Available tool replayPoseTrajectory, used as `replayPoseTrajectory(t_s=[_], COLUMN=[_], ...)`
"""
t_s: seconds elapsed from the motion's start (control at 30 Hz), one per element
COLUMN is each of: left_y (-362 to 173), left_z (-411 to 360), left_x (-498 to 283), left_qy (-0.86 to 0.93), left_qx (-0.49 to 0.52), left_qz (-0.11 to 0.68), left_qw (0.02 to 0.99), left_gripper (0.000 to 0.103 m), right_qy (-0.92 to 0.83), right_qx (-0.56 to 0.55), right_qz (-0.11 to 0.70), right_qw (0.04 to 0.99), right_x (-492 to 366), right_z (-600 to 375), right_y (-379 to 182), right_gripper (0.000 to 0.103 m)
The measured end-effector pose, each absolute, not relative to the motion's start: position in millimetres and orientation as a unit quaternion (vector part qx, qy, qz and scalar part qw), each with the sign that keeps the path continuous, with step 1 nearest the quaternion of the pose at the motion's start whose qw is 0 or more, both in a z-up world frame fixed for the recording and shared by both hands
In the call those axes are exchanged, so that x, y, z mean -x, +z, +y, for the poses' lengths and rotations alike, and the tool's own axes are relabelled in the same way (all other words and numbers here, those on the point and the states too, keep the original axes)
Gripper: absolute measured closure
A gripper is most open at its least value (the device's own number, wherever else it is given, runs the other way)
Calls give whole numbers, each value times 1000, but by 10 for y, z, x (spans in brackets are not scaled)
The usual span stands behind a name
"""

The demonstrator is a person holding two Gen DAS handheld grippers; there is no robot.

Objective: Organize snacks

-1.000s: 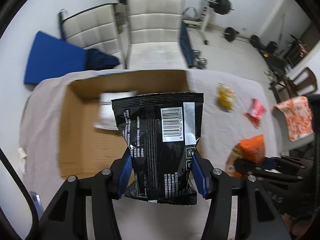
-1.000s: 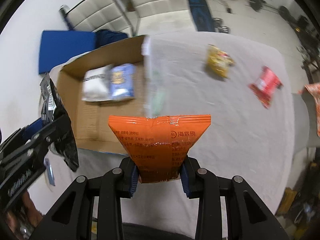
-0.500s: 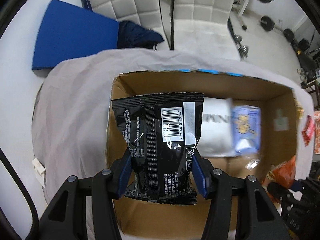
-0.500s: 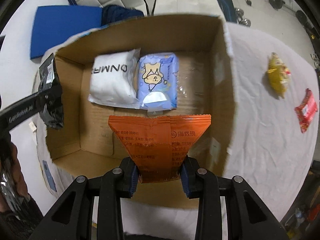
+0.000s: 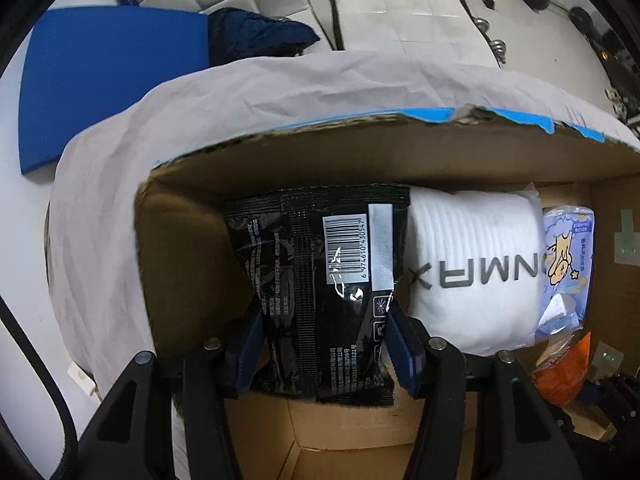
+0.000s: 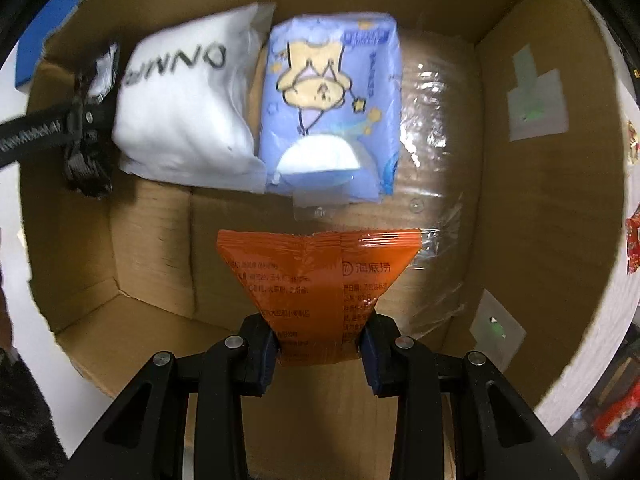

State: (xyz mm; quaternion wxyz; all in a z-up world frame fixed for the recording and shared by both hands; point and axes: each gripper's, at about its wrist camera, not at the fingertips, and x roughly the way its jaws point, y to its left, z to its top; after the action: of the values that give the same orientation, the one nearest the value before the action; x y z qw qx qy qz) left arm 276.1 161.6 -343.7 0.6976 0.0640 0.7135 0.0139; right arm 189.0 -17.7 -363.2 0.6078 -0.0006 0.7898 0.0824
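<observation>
Black snack bag [image 5: 320, 288] sits between the left gripper [image 5: 324, 344] fingers, which are opening, inside the cardboard box [image 6: 520, 200]. Right gripper [image 6: 320, 346] fingers clamp the orange snack bag [image 6: 316, 276] low over the box floor. Both look light, crinkly, slippery; pinch sealed edges.

The black foil snack packet [image 5: 320, 280] hides the left part of the white pillow-shaped pack [image 5: 472, 272], whose lettering is cut short. The brown cardboard box [image 6: 520, 184] runs past the right-wrist picture's edges. The left gripper [image 6: 86, 120] there is blurred.
</observation>
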Motion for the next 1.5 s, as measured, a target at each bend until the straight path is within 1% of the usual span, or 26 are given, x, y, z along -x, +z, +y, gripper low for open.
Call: replayPoseTrajectory(t_s=[0.13, 0.27, 0.33, 0.37, 0.4, 0.47, 0.53, 0.63, 0.7, 0.8, 0.83, 0.87, 0.9, 0.93, 0.97, 1.0, 1.07, 1.1, 1.5], left_y=[-3455, -3463, -3448, -3438, -3420, -3406, -3342, -3244, -3161, -2988, -2928, -2868, -2785, -2700, -2643, -2548, -2454, -2409, -2019], left_z=[1553, 1556, 1558, 1566, 1572, 1606, 1639, 1677, 1684, 1685, 1689, 1690, 1697, 1707, 1718, 1736, 1739, 1774, 1718], left_x=[-2806, -2824, -2830, -2825, -2830, -2842, -2816, -2780, -2753, -2665, -2618, -2575, -2520, -2449, -2386, -2310, -2150, -2126, -1396], left_qy=[4, 3, 4, 4, 5, 5, 6, 9, 9, 9, 8, 8, 8, 8, 8, 10, 15, 15, 18], left_qx=[-71, -70, -67, -64, -61, -49, -41, -38, -36, -30, -26, -22, -16, -8, -2, 6, 15, 20, 49], left_qz=[714, 717, 719, 720, 722, 725, 722, 716, 711, 700, 696, 692, 687, 678, 670, 660, 649, 645, 600], left_qw=[696, 693, 692, 691, 689, 688, 690, 698, 703, 714, 717, 721, 727, 735, 742, 751, 760, 764, 799], left_gripper=[49, 49, 49, 49, 49, 46, 44, 43, 43, 42, 37, 27, 24, 18, 15, 14, 5, 4, 4], right_qy=[80, 77, 75, 74, 73, 73, 72, 73, 76, 76, 76, 75, 74, 71, 66, 62, 55, 51, 47], right_qx=[14, 17, 17, 17, 16, 15, 14, 18, 19, 23, 22, 20, 18, 18, 18, 16, 11, 9, 7], right_qz=[801, 805, 805, 805, 805, 802, 799, 793, 787, 775, 770, 765, 760, 753, 746, 738, 727, 721, 666], right_qw=[593, 589, 588, 588, 588, 592, 596, 605, 612, 627, 633, 639, 645, 654, 663, 671, 684, 691, 744], right_x=[-1853, -1846, -1874, -1879, -1888, -1889, -1892, -1906, -1902, -1900, -1897, -1890, -1885, -1873, -1861, -1850, -1781, -1736, -1323], right_z=[-154, -138, -102, -114, -120, -122, -133, -117, -128, -106, -108, -118, -129, -142, -162, -190, -239, -283, -382], right_y=[-3790, -3843, -3873, -3864, -3853, -3815, -3765, -3650, -3546, -3384, -3322, -3260, -3217, -3150, -3086, -3025, -2907, -2844, -2245], right_gripper=[65, 62, 58, 52, 43, 35, 34, 32, 24, 20, 18, 12, 9, 8, 6, 1, 0, 0, 0])
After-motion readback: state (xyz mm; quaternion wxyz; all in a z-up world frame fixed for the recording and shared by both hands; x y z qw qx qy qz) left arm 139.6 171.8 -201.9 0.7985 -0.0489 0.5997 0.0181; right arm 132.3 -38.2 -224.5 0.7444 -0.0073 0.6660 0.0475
